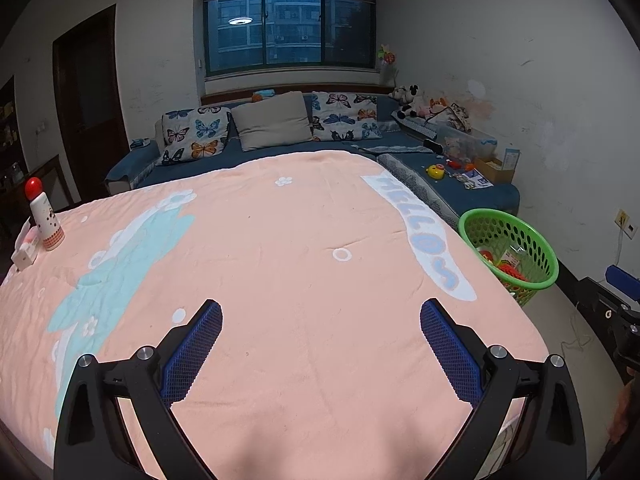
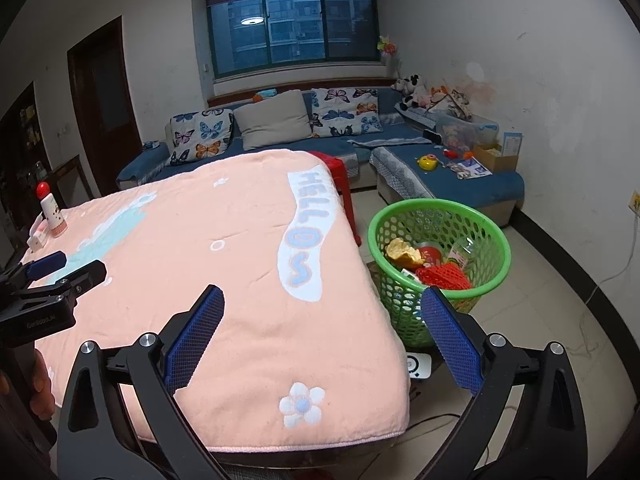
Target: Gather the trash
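Observation:
A green perforated basket (image 2: 496, 248) stands on the floor by the table's right edge. Inside it lie a gold crumpled wrapper (image 2: 403, 254), a red net bag (image 2: 442, 276) and other scraps. In the left wrist view the basket (image 1: 536, 240) sits far right. My left gripper (image 1: 321, 312) hovers open over the pink blanket (image 1: 280, 240), nothing between its blue pads. My right gripper (image 2: 322, 300) is open over the blanket's right corner, empty, with the basket just beyond its right finger. The left gripper (image 2: 64, 266) also shows at the left edge of the right wrist view.
A white bottle with a red cap (image 1: 44, 216) and a small white box (image 1: 25, 254) stand at the table's far left corner. A blue sofa (image 2: 460, 184) with cushions and toys runs along the back wall. A red stool (image 2: 340, 184) stands behind the table.

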A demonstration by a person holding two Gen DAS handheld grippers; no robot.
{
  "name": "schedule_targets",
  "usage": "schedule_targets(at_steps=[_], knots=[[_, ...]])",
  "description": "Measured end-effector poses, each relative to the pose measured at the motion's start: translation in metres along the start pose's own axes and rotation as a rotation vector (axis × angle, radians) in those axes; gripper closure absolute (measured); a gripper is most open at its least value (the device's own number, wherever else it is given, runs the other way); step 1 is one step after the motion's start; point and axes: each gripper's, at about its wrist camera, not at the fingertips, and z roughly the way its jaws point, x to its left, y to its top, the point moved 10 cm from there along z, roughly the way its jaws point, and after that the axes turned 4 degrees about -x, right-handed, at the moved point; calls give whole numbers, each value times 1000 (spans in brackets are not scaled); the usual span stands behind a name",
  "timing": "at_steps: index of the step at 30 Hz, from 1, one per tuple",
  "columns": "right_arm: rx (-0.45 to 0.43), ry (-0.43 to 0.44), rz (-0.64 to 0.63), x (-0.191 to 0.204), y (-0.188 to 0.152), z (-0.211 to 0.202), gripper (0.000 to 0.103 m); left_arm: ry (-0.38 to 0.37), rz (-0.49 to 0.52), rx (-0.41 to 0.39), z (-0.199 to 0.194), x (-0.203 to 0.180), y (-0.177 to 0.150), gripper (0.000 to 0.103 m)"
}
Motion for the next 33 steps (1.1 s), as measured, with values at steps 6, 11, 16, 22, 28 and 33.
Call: schedule_targets(at_steps=[6,11,16,22,28,33], knots=[[2,-4,4,0,-2,0,5,9,11,-4,-1,1,-2,7],[5,-10,6,0,-4,0,5,12,10,-8,-1,1,-2,7],[8,-12,12,-1,-5,-1,5,13,10,-3,-1,0,-4,7],[10,-13,13,-2,-6,-1,5,15,15,-2,0,0,-4,7],[7,-12,18,-4,-8,-2,5,20,8,4,1,2,-5,7],[10,-14,16,-4,-10,-2,5,18,5,0,-1,1,-6,7]])
